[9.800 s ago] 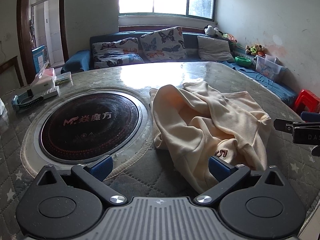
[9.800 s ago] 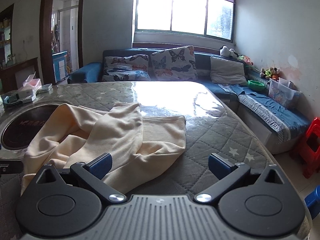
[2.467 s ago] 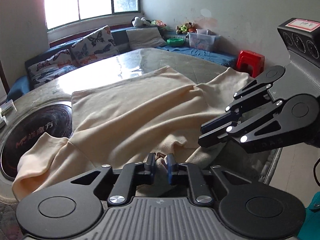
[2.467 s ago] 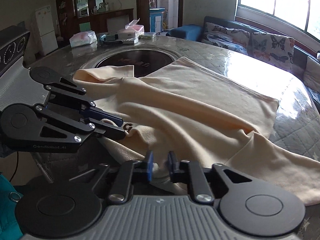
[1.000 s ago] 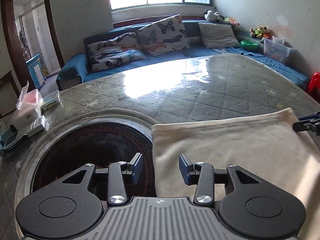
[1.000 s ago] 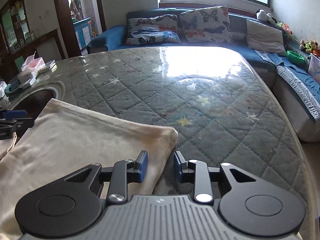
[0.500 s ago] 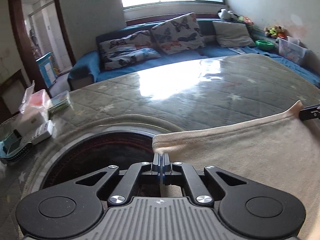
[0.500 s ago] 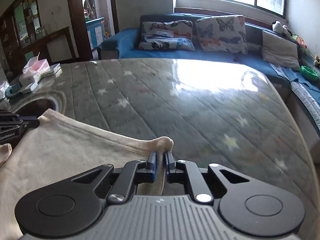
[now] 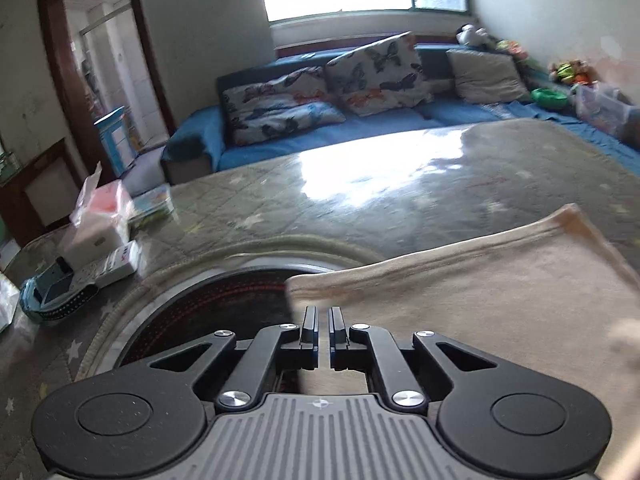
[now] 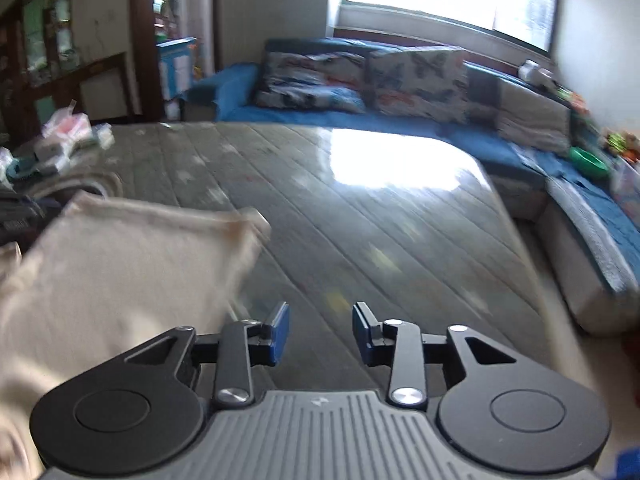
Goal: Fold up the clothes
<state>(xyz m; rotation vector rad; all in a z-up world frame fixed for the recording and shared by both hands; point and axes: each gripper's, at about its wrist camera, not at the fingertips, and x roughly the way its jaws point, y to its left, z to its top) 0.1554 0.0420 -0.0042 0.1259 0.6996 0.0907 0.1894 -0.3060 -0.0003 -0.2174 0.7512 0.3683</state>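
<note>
We had cream garment (image 9: 500, 300) lying flat on quilted table (image 9: 400, 208), one fold looked done, more left. Left gripper (image 9: 323, 322) nearly pressed together near corner, pinch unclear. Right gripper (image 10: 320, 330) opening, nothing between.

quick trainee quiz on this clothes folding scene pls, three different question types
1. True or false: a corner of the cream garment overlaps the round black cooktop set in the table.
2. What lies on the blue sofa? A) butterfly-print cushions B) a laptop C) folded towels
3. Is anything between the fingers of the right gripper?

Key: 1 true. 2 A. 3 No: its jaws are opening with only bare table beyond them, and the garment lies off to their left.
</note>
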